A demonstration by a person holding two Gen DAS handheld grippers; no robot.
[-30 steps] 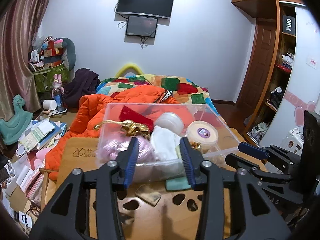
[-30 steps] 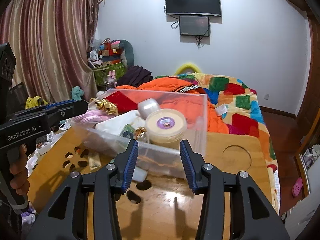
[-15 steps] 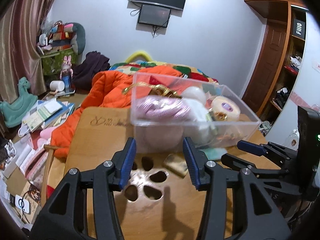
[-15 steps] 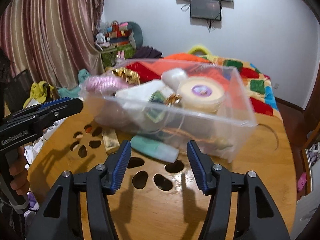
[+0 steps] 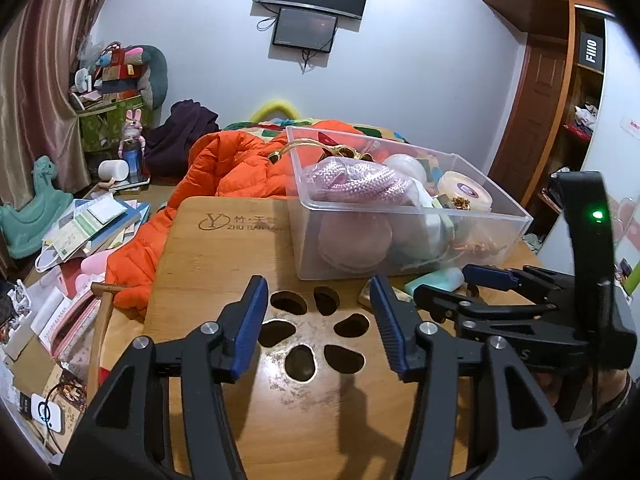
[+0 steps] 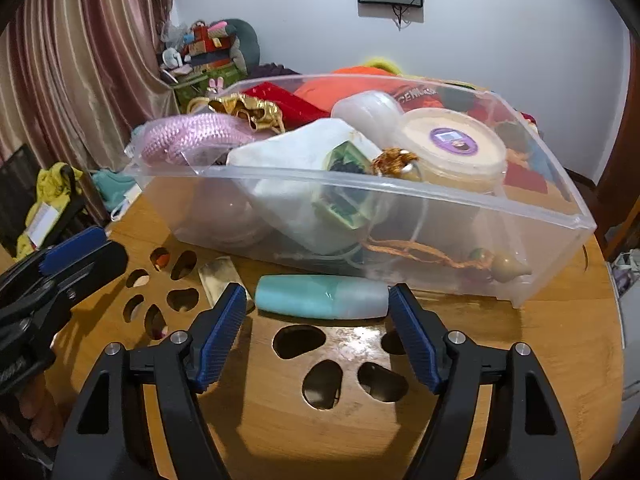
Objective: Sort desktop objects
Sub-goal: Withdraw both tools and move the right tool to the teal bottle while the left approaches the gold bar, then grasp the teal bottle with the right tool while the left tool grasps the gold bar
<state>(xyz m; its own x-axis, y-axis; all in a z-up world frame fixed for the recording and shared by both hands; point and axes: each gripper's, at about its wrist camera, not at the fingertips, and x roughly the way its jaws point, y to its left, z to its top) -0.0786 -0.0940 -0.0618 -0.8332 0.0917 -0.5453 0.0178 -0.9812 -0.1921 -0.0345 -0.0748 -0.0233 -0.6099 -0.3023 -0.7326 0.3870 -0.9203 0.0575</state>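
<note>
A clear plastic bin [image 6: 552,216] [image 5: 516,216] stands on the round wooden table [image 6: 280,432] [image 5: 224,248], holding a pink woven item [image 6: 192,138], a round cream tin [image 6: 452,148] and several other objects. A teal and white tube [image 6: 322,296] lies on the table in front of the bin, and my right gripper [image 6: 318,328] is open with its tips at the tube's two ends. A small tan packet [image 6: 220,278] lies left of the tube. My left gripper [image 5: 318,320] is open and empty over the table's cut-out holes.
An orange jacket [image 5: 236,168] hangs over the table's far edge. Books and papers [image 5: 88,224] pile on the floor at the left. A wardrobe [image 5: 560,92] stands at the right. The left gripper shows at the left of the right wrist view [image 6: 60,260].
Both grippers have lowered and moved closer to the table. The right gripper has opened wider and now has the teal tube between its fingertips. The left gripper has shifted left of the bin.
</note>
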